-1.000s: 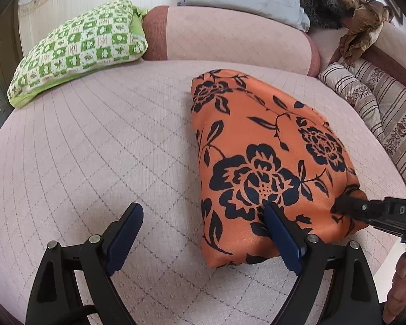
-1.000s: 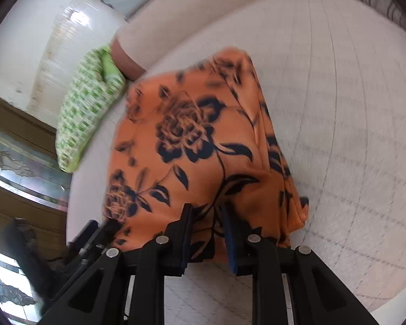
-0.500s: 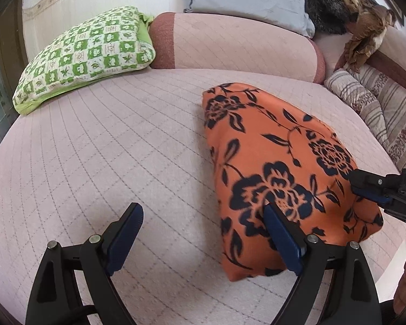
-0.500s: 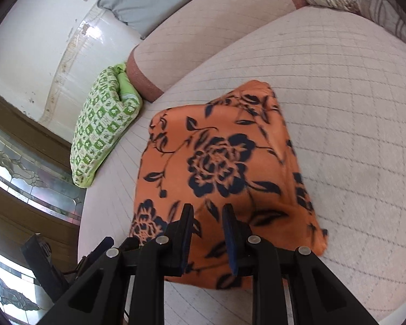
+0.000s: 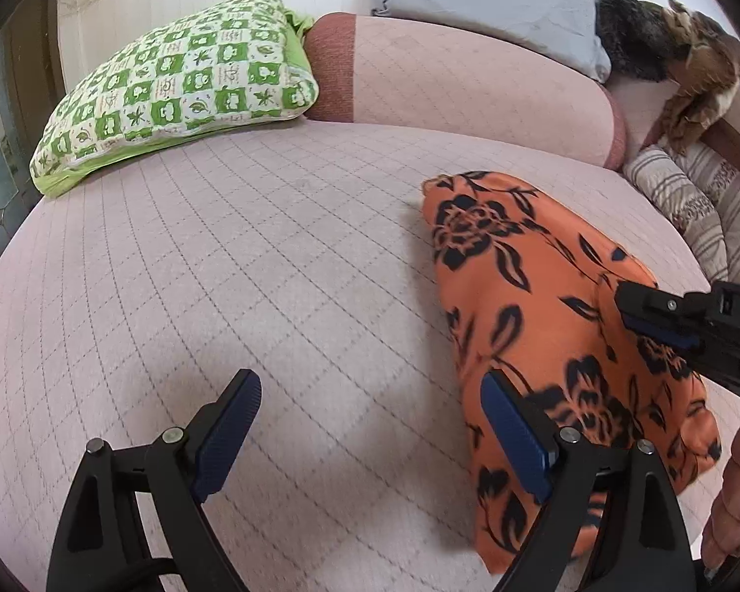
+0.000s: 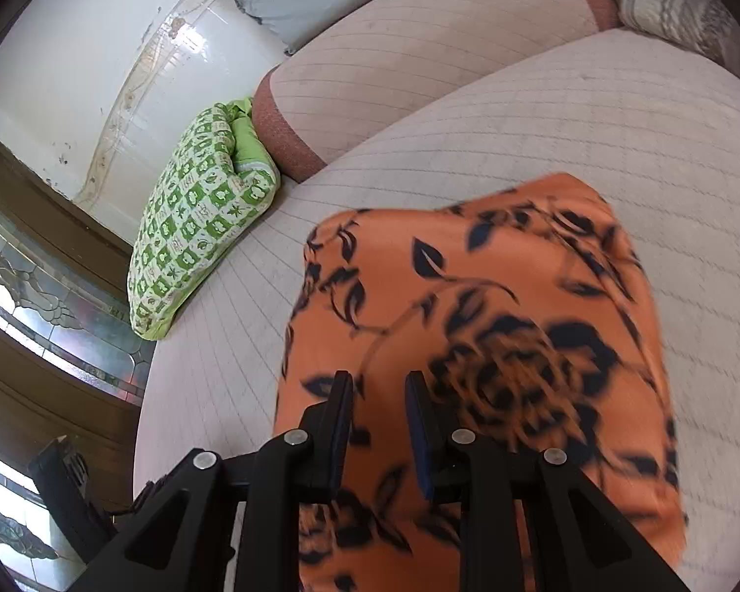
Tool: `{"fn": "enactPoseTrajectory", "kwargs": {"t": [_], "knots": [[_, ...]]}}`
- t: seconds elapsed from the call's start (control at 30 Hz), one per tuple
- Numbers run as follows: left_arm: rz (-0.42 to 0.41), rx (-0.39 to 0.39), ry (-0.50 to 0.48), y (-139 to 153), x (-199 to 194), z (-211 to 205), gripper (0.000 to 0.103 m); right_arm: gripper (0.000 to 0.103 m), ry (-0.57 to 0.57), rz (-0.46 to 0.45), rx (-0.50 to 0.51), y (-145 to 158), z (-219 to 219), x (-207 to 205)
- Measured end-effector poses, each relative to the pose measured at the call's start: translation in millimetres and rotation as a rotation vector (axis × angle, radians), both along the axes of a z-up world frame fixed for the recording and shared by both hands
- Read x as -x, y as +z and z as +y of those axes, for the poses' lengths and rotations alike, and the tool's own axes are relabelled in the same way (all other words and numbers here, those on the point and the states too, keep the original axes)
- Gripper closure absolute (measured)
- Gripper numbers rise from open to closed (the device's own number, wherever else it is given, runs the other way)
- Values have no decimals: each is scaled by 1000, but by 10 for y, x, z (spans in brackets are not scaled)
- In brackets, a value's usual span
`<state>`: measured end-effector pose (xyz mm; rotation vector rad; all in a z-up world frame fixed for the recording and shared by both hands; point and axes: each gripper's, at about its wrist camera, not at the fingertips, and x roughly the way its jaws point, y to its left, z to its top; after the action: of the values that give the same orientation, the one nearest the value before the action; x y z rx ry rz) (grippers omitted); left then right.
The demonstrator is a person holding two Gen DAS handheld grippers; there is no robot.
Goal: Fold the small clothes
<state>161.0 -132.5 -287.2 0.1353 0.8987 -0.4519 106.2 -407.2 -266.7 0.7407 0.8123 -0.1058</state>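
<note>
On the pink quilted bed point(image 5: 251, 266), the folded orange floral garment point(image 5: 542, 306) lay at the right, its near edge pinched in the right gripper point(image 6: 379, 424)'s nearly closed jaws, apparently mid-fold, while the left gripper point(image 5: 370, 439) hovered wide open and empty, seemingly needed next on another edge.

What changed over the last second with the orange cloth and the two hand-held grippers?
The orange floral cloth slid toward the right edge of the bed, dragged by the right hand-held gripper, whose narrow jaws stayed closed on its near part. The left hand-held gripper stayed wide open, holding nothing; the cloth now lies further off to its right. The green checked pillow kept its place.
</note>
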Motion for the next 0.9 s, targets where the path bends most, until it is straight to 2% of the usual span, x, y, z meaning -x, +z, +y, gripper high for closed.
{"fn": "enactPoseTrajectory", "kwargs": {"t": [0.13,0.33,0.4,0.53,0.73,0.9], "knots": [[10,2,8,-14,-70,11,12,78,17,-5,-25,-16,-2,-271],[-15,-44,2,-19,-58,1,12,78,68,-21,-45,-110,82,-753],[-19,-53,3,-20,-54,-1,12,77,70,-6,-50,-186,99,-902],[-22,-73,3,-45,-65,1,12,76,99,102,-11,-393,173,-1163],[-10,-64,15,-44,-115,21,12,76,103,88,-19,-317,139,-1113],[-17,-57,4,-12,-83,-37,12,76,100,21,5,-71,104,-901]]}}
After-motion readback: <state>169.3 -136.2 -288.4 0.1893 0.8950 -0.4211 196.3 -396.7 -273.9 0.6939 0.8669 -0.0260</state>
